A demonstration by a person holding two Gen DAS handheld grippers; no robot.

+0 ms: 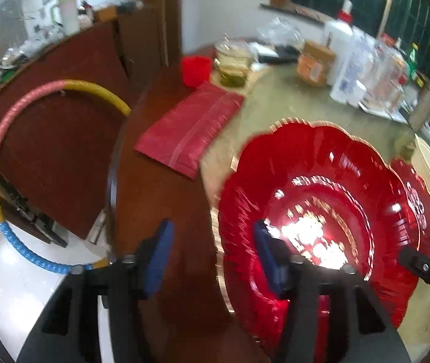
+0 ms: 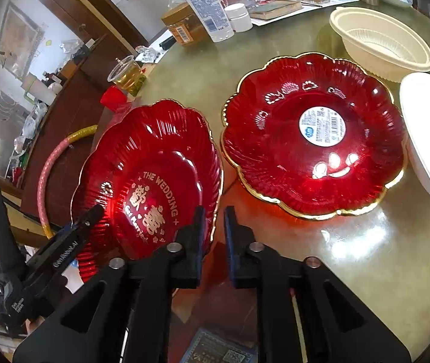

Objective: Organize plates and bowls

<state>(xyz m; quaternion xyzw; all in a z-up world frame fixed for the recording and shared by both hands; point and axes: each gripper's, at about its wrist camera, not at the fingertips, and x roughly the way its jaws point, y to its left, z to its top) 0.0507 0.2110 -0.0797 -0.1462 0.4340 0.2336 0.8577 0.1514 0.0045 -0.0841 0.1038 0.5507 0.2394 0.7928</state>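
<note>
Blue-padded fingers of the left gripper (image 1: 212,260) stand well apart, straddling the near rim of the lettered red plate (image 1: 314,211) without pressing on it: one pad hangs outside the rim over the dark wooden table (image 1: 166,199), the other sits over the plate's inside. Seen from the right wrist, the right gripper (image 2: 215,236) has its jaws parted only by a narrow gap, with the same plate's gold edge just at that gap (whether a pad touches the rim cannot be told). That plate (image 2: 151,187), with gold wedding lettering, tilts up off the table. Just right of it lies a second red plate (image 2: 311,133), flat on the table, a round white sticker in its middle. Right of the second plate sit a white bowl (image 2: 429,133) and, behind it, cream bowls (image 2: 381,42). Beyond the lettered plate are a folded red bag (image 1: 190,130), a red cup (image 1: 195,69), and a cup of tea (image 2: 127,75). A striped hoop (image 1: 9,139) leans to its left, off the table.
</note>
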